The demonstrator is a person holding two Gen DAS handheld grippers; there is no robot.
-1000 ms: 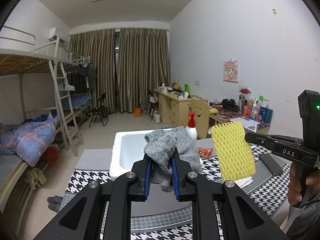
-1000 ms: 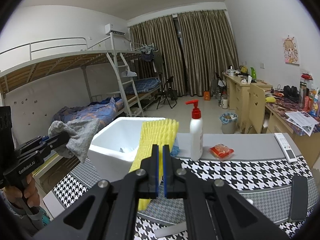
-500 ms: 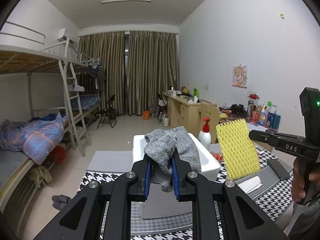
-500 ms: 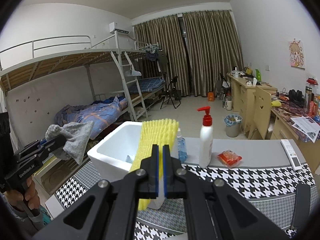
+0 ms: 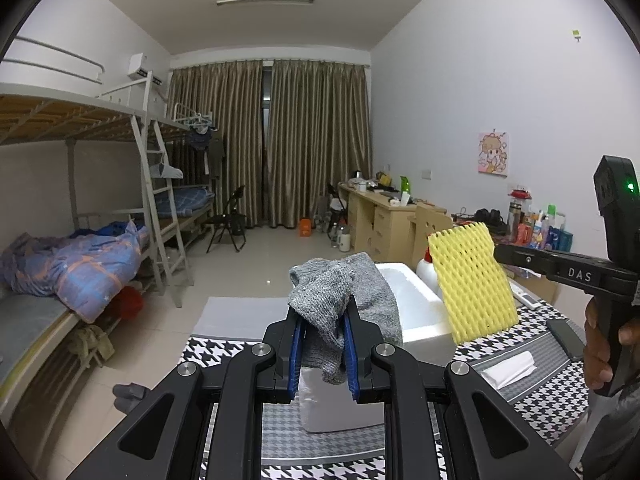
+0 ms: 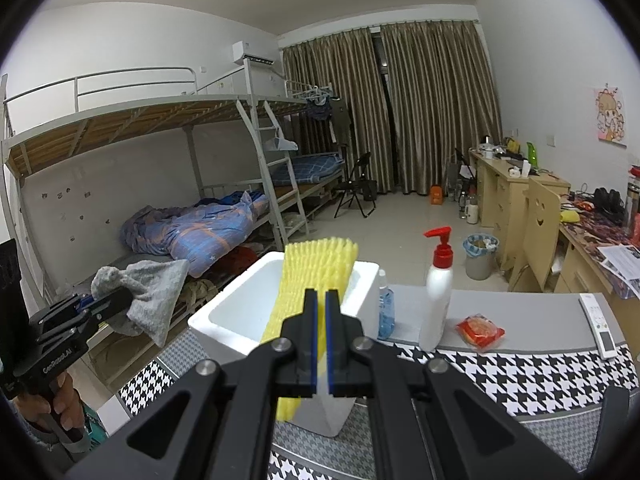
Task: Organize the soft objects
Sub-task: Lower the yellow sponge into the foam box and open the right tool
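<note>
My view has swung over the last second: the white foam box (image 5: 416, 304) now sits more to the right in my left camera, and nearer in my right one. I think that means I am bringing both soft things over to drop them in the box.

My left claw (image 5: 322, 344) is up in the air, to the left of the box and level. It is squeezed tight on the gray knit cloth (image 5: 340, 300), which hangs out of it.

My right claw (image 6: 321, 332) is held just in front of the box, also level. It is pinched on the yellow foam net (image 6: 308, 280), which stands up over the box's near wall.
</note>
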